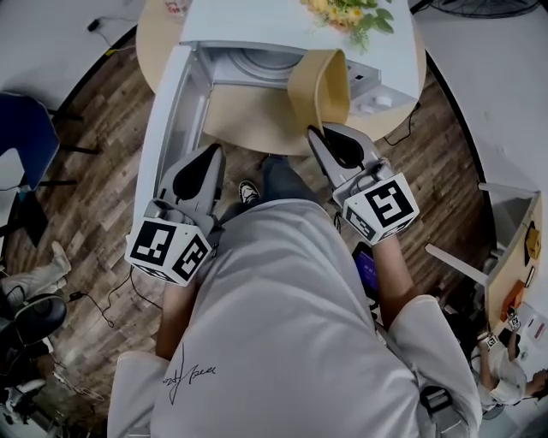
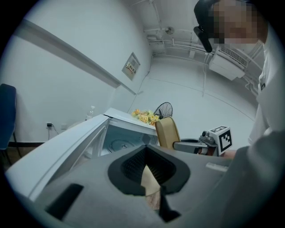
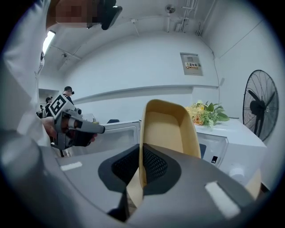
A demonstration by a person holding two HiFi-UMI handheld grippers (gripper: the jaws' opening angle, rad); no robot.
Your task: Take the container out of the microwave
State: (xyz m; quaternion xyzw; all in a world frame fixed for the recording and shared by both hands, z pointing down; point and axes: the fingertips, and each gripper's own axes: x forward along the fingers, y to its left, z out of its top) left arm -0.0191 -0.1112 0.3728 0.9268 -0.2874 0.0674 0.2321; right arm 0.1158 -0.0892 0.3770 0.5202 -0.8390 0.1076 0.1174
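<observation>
Right gripper view: right tongs (image 3: pixel 140 171) clamp tan container (image 3: pixel 167 129) at rim

Microwave (image 1: pixel 257 34) on table (image 1: pixel 154 43), door (image 1: pixel 167 111) open at left. Container (image 1: pixel 321 90) before the cavity, right side, its near rim in the right gripper (image 1: pixel 323 134). Left gripper (image 1: pixel 214 152) near, beside the door. Flowers (image 1: pixel 347 13) atop the microwave, far right.

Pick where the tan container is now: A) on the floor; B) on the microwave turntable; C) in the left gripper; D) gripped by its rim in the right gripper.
D: the right gripper is shut on the rim of the tan container, held on edge outside the open microwave.
</observation>
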